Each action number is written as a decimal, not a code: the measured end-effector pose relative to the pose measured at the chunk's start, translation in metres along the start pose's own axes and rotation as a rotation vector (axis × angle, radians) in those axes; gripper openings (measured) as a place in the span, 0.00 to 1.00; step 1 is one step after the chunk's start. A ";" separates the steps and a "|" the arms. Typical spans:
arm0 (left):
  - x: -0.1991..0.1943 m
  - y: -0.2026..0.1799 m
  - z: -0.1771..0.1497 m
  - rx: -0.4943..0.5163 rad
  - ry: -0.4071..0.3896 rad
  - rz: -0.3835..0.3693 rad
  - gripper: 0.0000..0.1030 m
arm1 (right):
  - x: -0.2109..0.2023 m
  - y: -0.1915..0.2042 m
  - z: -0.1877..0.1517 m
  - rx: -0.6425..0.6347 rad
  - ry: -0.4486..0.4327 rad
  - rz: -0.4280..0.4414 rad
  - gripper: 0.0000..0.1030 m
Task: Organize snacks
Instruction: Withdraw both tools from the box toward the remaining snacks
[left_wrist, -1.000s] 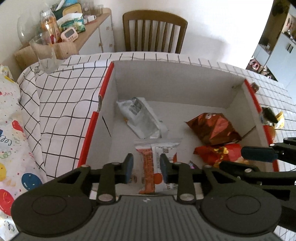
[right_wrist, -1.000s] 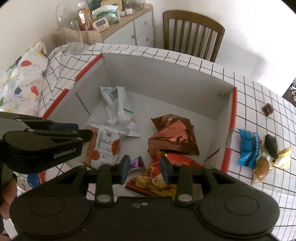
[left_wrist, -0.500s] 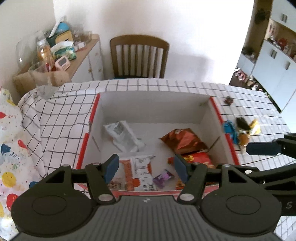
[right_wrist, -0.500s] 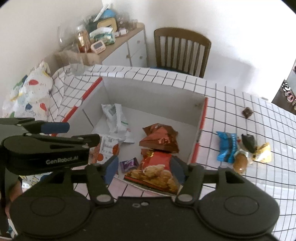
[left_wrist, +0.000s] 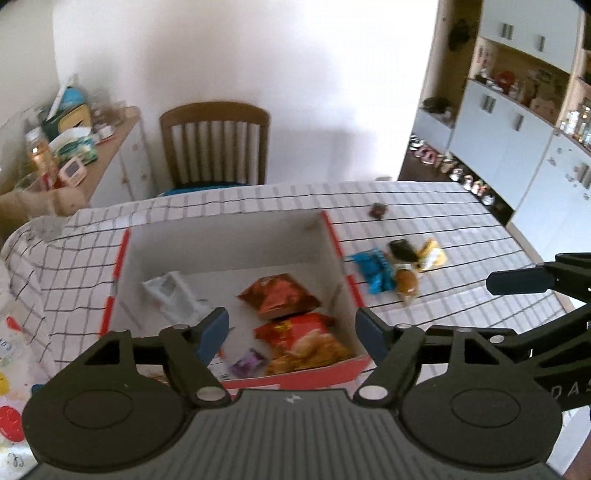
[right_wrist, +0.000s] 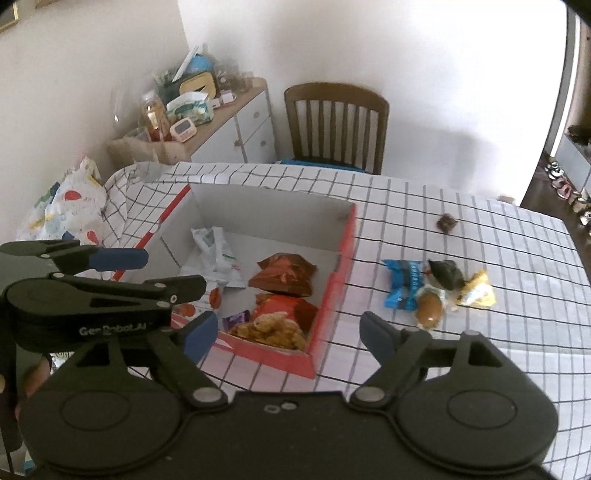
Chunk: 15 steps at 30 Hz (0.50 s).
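A red-and-white cardboard box (left_wrist: 334, 236) (right_wrist: 347, 236) sits on the checked tablecloth. Inside lie a white packet (left_wrist: 170, 291) (right_wrist: 214, 247), a brown-orange bag (left_wrist: 277, 295) (right_wrist: 282, 275), a red chip bag (left_wrist: 303, 339) (right_wrist: 280, 321) and a small purple sweet (left_wrist: 245, 363) (right_wrist: 236, 319). To the right of the box lie a blue packet (left_wrist: 373, 267) (right_wrist: 404, 282), a dark wrapper (right_wrist: 445, 273), a brown bun (right_wrist: 428, 308), a yellow wrapper (right_wrist: 476, 291) and a small brown sweet (left_wrist: 378, 210) (right_wrist: 447, 222). My left gripper (left_wrist: 291, 334) and right gripper (right_wrist: 288, 336) are open and empty, raised above the box's near edge.
A wooden chair (left_wrist: 216, 144) (right_wrist: 336, 127) stands behind the table. A sideboard (right_wrist: 229, 125) with jars and clutter is at the back left. A patterned cushion (right_wrist: 62, 210) lies at the table's left end. Cabinets (left_wrist: 517, 129) line the right wall.
Both grippers opened, letting go of their snack packets inside the box, then rose and pulled back. The views now take in the whole table.
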<state>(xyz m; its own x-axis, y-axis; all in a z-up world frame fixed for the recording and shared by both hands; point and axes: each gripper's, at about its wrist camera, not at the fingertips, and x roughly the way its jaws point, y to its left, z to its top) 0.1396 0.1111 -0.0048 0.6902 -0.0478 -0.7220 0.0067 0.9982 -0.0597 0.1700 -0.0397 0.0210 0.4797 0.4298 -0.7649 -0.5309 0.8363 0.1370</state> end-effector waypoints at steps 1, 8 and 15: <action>-0.001 -0.006 0.000 0.005 -0.006 -0.005 0.74 | -0.005 -0.004 -0.002 0.004 -0.007 -0.004 0.85; 0.004 -0.039 0.006 0.023 -0.018 -0.034 0.80 | -0.031 -0.041 -0.019 0.051 -0.042 -0.039 0.97; 0.032 -0.073 0.020 -0.053 0.012 -0.041 0.82 | -0.041 -0.088 -0.031 0.080 -0.052 -0.049 0.99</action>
<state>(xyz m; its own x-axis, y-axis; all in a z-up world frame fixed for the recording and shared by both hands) 0.1763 0.0377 -0.0099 0.6811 -0.0893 -0.7267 -0.0039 0.9921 -0.1257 0.1754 -0.1413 0.0208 0.5405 0.4030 -0.7385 -0.4492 0.8805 0.1517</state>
